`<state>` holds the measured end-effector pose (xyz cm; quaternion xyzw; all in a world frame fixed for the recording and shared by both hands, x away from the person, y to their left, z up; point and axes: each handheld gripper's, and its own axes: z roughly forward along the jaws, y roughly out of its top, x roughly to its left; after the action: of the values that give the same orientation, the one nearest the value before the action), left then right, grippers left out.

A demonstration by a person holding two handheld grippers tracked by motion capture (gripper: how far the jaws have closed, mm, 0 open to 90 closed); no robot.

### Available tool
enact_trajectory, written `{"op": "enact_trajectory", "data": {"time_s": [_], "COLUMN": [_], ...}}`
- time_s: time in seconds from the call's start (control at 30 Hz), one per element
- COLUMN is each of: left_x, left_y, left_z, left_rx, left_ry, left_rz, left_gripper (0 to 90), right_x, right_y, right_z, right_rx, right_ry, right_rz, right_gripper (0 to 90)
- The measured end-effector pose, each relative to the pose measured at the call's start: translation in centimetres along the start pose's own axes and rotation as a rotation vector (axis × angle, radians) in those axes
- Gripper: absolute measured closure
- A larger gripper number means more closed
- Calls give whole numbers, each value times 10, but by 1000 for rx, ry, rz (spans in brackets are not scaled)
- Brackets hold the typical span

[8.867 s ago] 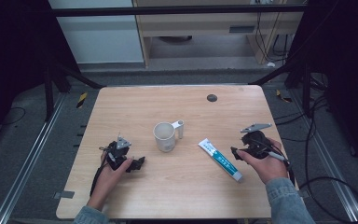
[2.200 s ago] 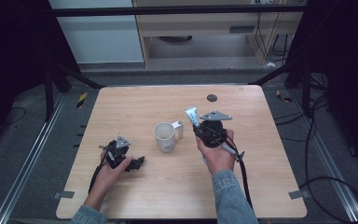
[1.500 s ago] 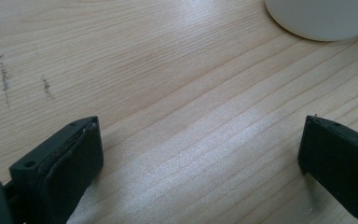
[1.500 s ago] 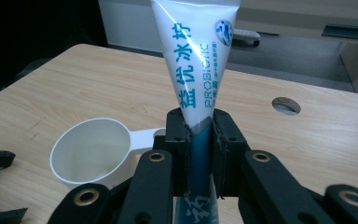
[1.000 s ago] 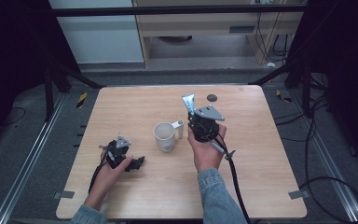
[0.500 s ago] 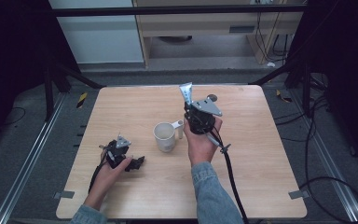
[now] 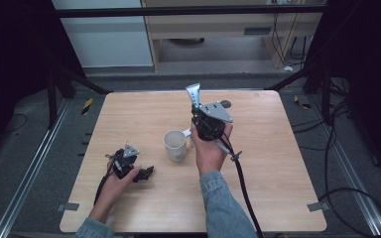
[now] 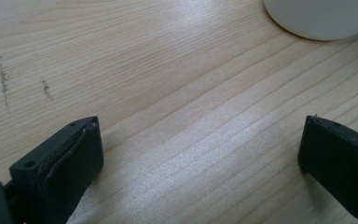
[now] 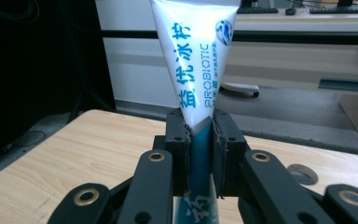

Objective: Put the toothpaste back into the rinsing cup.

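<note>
My right gripper (image 7: 196, 114) is shut on a white and blue toothpaste tube (image 7: 194, 93), held upright above the table just right of the white mug (image 7: 175, 145). In the right gripper view the tube (image 9: 196, 60) rises from between the two black pads (image 9: 177, 135), its flat crimped end on top. My left gripper (image 7: 146, 172) rests on the table at the front left, open, pointing toward the mug. Between its jaws in the left gripper view lies bare wood, with the mug's base (image 8: 321, 18) at the top right.
The wooden table (image 7: 278, 148) has a round grommet hole (image 7: 225, 103) near its back edge. A cable (image 7: 243, 183) trails from the right gripper down across the front of the table. Metal rails run along the floor on both sides.
The right gripper has carried the tube from beside the mug a little farther back and raised it more upright. The left gripper has stayed where it was.
</note>
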<state>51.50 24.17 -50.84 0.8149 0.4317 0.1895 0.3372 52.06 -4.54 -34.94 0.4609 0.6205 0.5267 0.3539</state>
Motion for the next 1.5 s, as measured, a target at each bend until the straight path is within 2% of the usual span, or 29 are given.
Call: {"op": "enact_trajectory", "data": {"time_s": [0.27, 0.43, 0.7, 1.1, 1.5], "left_x": [0, 0, 1, 0, 1], "left_y": [0, 0, -1, -1, -2], "left_z": [0, 0, -1, -1, -2], "left_rx": [0, 0, 0, -1, -1], "left_ry": [-1, -2, -5, -2, -5], "left_rz": [1, 1, 3, -1, 2], "left_gripper": [0, 0, 0, 0, 0], "right_x": [6, 11, 23, 30, 39], "right_y": [8, 11, 7, 11, 2], "right_z": [4, 11, 24, 31, 41], "right_rx": [-21, -42, -47, -75, -82], "right_ry": [14, 32, 50, 67, 96], "right_rz": [-12, 1, 18, 37, 38], "right_gripper": [787, 787, 787, 786, 786]}}
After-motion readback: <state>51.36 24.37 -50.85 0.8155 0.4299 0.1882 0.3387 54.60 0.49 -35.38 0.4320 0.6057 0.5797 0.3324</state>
